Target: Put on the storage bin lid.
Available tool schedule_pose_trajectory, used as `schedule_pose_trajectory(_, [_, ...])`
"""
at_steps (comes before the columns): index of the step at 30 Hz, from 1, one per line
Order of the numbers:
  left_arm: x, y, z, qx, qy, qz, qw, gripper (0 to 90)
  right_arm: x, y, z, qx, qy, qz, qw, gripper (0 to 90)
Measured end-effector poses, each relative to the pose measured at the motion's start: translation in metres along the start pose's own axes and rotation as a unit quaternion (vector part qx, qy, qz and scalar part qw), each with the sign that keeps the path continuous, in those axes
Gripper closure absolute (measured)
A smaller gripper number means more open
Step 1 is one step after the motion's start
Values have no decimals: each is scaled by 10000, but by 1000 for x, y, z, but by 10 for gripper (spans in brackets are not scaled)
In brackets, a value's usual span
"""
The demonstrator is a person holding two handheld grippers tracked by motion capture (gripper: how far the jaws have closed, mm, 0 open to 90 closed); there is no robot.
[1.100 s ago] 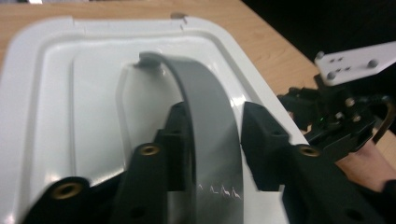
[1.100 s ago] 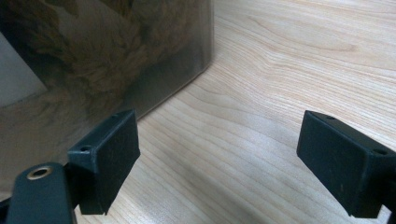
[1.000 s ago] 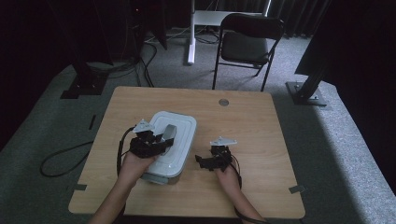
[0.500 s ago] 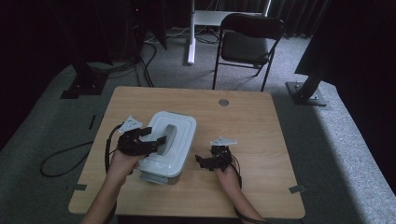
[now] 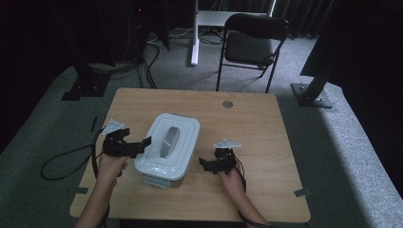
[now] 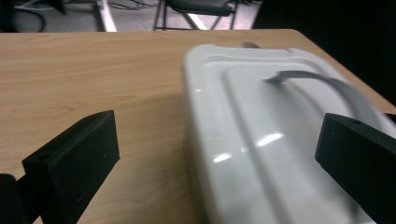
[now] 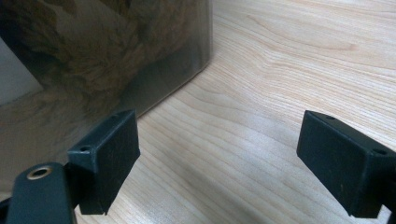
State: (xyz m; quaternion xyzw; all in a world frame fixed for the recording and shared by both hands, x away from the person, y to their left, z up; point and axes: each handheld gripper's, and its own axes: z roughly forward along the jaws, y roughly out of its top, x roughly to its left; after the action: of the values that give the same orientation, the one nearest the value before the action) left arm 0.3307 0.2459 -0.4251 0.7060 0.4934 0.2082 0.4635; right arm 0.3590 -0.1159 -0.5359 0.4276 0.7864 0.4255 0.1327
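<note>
Your left tool has slid off the box lid to its left edge, jaws just opened, empty; right tool spread beside the box, mid-tabletop; lid looks released.

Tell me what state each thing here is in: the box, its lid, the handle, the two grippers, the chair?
Box: upright on the table, closed.
Lid: white, seated on the box.
Handle: grey, lying along the lid's middle, nothing gripping it.
Left gripper: jaws just opened wide, empty, at the lid's left edge.
Right gripper: open, empty, beside the box.
Folding chair: unfolded, unoccupied, beyond the table.
</note>
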Motion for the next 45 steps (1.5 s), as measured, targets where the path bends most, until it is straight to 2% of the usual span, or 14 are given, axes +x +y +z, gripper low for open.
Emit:
schedule_pose_trajectory(3, [11, -5, 0, -43, 127, -84, 9999, 4, 0, 0, 0, 7, -12, 1, 10000, 123])
schedule_pose_trajectory(6, [20, -13, 3, -4, 353, -72, 9994, 5, -1, 0, 0, 3, -17, -3, 10000, 123])
schedule_pose_trajectory(7, [20, -13, 3, -4, 353, -72, 9994, 4, -1, 0, 0, 3, -17, -3, 10000, 123])
schedule_pose_trajectory(8, [25, -18, 4, 10, 528, -46, 9986, 4, -1, 0, 0, -5, -14, 3, 10000, 123])
schedule_pose_trajectory(9, [29, -21, 5, 1, 612, -50, 9981, 5, -1, 0, 0, -2, -13, -3, 10000, 123])
schedule_pose_trajectory(15, [49, -37, 10, 74, 669, -307, 9973, 5, -1, 0, 0, -8, -3, 3, 10000, 123])
schedule_pose_trajectory(20, [58, -55, 21, 158, 731, -398, 9964, 5, -1, 0, 0, -7, -2, -9, 10000, 123])
schedule_pose_trajectory(25, [62, -69, 32, 360, 932, -332, 9944, 5, 1, 0, 0, -4, 22, -37, 10000, 123])
schedule_pose_trajectory(29, [59, -79, 42, 581, 928, -214, 9938, 5, 2, 0, 0, -12, 56, -40, 10000, 123])
schedule_pose_trajectory(35, [42, -86, 54, 697, 775, -60, 9945, 5, 2, 1, -1, -41, 70, -15, 10000, 123])
schedule_pose_trajectory(40, [37, -88, 53, 683, 831, -70, 9942, 12, 1, 1, -2, -52, 79, -9, 10000, 123])
schedule_pose_trajectory(45, [25, -89, 53, 735, 642, 28, 9952, 12, 1, 1, -3, -72, 93, 16, 9999, 123])
